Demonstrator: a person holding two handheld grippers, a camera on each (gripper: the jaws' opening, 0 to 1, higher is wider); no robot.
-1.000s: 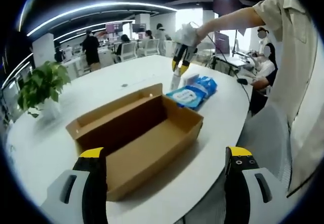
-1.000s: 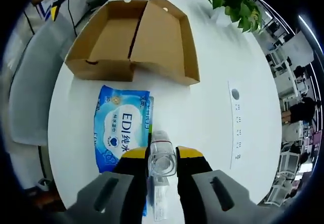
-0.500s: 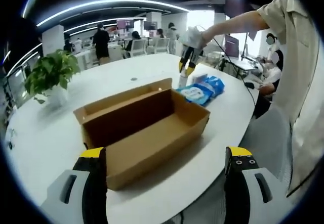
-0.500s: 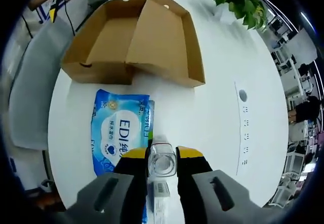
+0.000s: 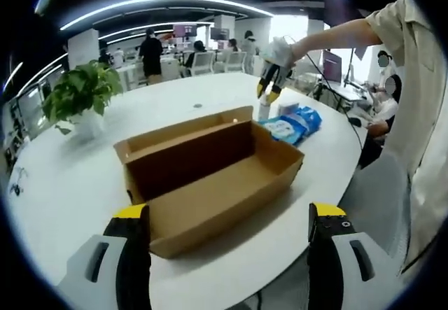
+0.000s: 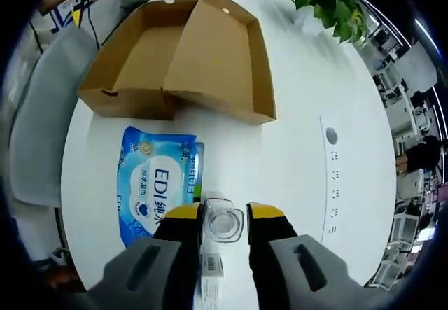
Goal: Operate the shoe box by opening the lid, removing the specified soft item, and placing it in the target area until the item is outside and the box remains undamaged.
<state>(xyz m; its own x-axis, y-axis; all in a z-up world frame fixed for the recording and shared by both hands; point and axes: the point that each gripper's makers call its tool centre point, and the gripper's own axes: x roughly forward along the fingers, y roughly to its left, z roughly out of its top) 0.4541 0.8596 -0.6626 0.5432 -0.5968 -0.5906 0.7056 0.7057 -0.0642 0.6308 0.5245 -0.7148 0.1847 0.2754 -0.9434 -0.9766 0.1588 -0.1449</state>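
The brown cardboard shoe box [image 5: 210, 173] lies open on the white table [image 5: 63, 184], lid folded back, inside bare. My left gripper [image 5: 229, 215] hangs wide open in front of it, holding nothing. Beyond the box, a gloved hand holds my right gripper [image 5: 269, 89] over the blue wipes pack [image 5: 294, 122]. In the right gripper view the box [image 6: 189, 51] is at the top and the blue wipes pack [image 6: 154, 184] lies flat on the table below it. A clear bottle [image 6: 222, 224] stands between the jaws of my right gripper [image 6: 224, 215], which sit just off its sides.
A potted plant [image 5: 80, 96] stands at the table's far left, and again [image 6: 329, 5] beyond the box. A round socket and a row of small holes [image 6: 330, 159] mark the tabletop. A grey chair [image 6: 38, 114] stands by the table edge. People work at desks behind.
My right gripper's jaws have parted slightly around the bottle. The left camera has drifted, so the box sits more centrally. The box and wipes stay put.
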